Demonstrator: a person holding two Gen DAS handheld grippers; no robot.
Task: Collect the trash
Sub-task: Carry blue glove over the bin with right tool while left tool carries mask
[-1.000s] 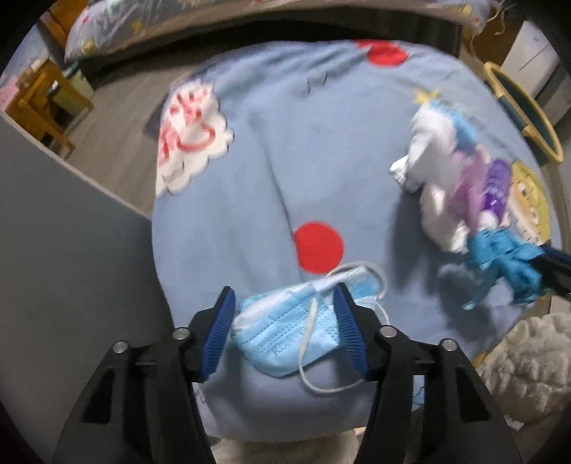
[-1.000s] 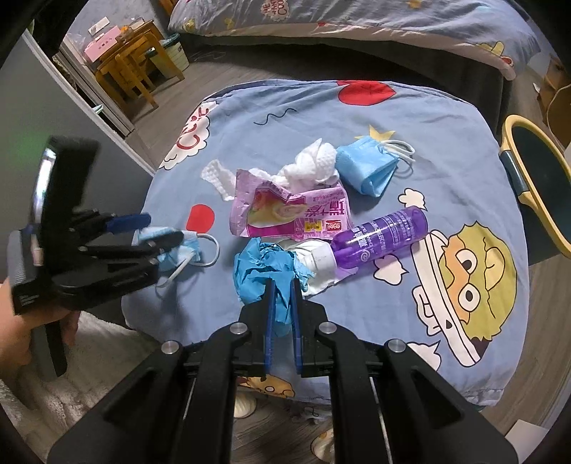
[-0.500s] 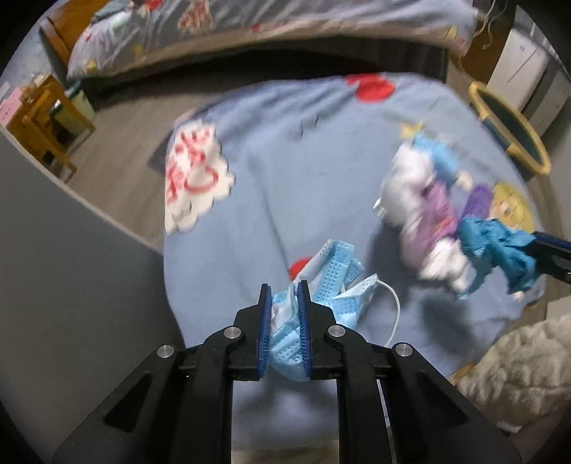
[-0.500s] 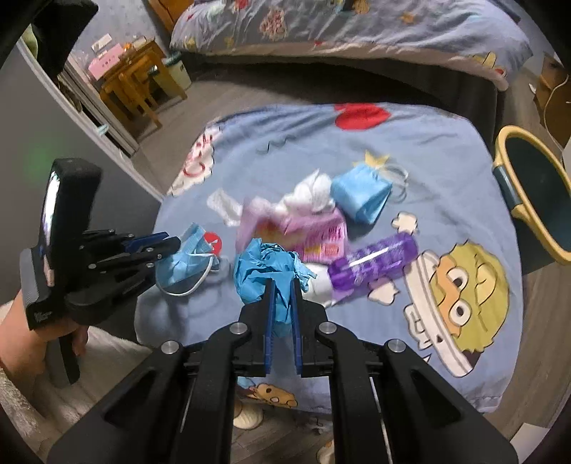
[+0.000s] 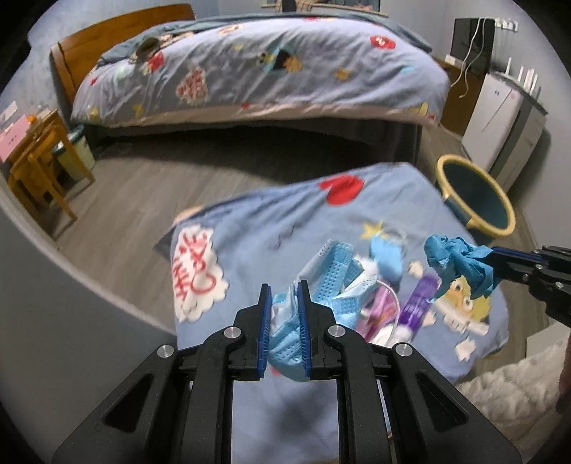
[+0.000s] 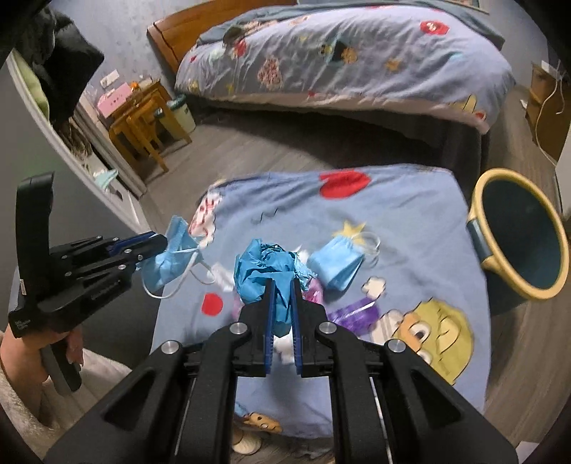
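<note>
Since a second ago, both grippers are lifted off the table (image 6: 410, 200): the left gripper (image 5: 283, 317) is clamped on a blue face mask (image 5: 285, 335), the right gripper (image 6: 282, 314) on a crumpled blue glove (image 6: 264, 267). Neither is binned yet. The bin (image 6: 480, 210), at 2 o'clock of the table, appears empty. A second mask (image 6: 335, 264), purple bottle (image 6: 353, 312) and wrappers are left.

Pretty clearly somebody's bedroom at home. There's a big bed (image 5: 257, 67) with a wooden headboard (image 6: 200, 26) and a cartoon-print quilt at the far end, grey wood-look flooring (image 5: 135, 192), a little wooden table (image 6: 142, 117) off to the left, and a matching cartoon cloth (image 6: 392, 200) spread in the near middle.
</note>
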